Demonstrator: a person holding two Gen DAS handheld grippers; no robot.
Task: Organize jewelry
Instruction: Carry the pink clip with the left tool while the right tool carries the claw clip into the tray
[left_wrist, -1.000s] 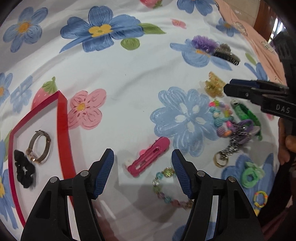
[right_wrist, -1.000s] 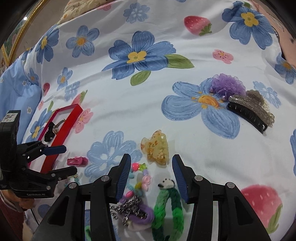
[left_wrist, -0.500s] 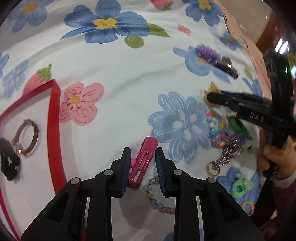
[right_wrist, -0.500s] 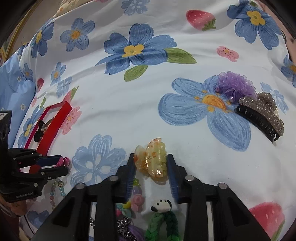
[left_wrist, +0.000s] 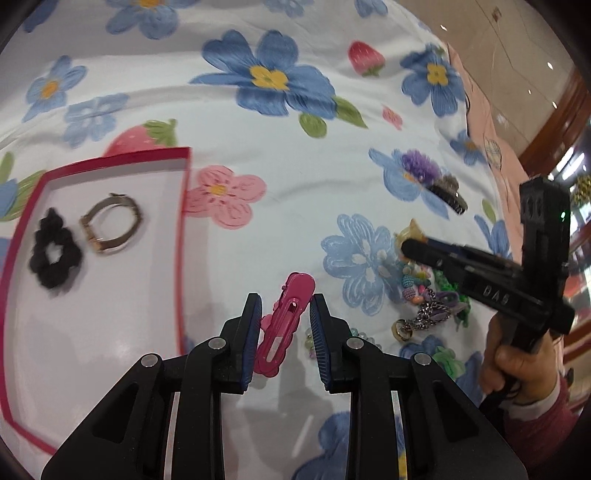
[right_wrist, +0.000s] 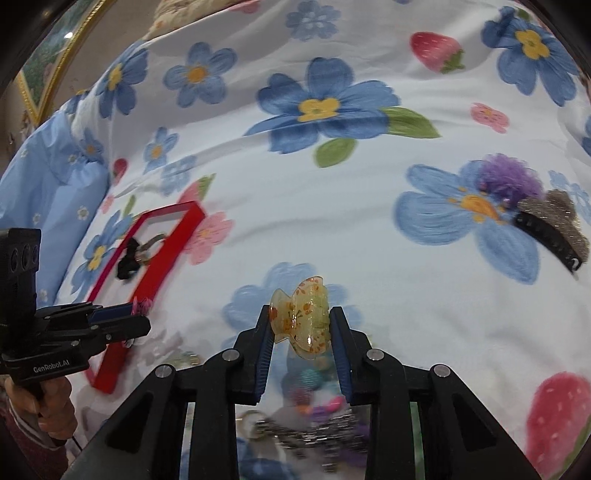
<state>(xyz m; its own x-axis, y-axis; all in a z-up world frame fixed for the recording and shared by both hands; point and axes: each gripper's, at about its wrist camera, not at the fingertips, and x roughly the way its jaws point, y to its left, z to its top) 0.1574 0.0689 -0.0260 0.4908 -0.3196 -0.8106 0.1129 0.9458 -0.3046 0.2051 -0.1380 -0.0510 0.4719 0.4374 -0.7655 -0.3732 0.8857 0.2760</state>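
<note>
A home bedroom: a floral bedsheet (right_wrist: 332, 206), a blue pillow (right_wrist: 48, 170), a gilt-framed picture (right_wrist: 48, 62).

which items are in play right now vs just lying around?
In play:
pink clip in left claw
yellow claw clip in right claw
red tray

Lying about:
purple scrunchie
black glitter clip
</note>
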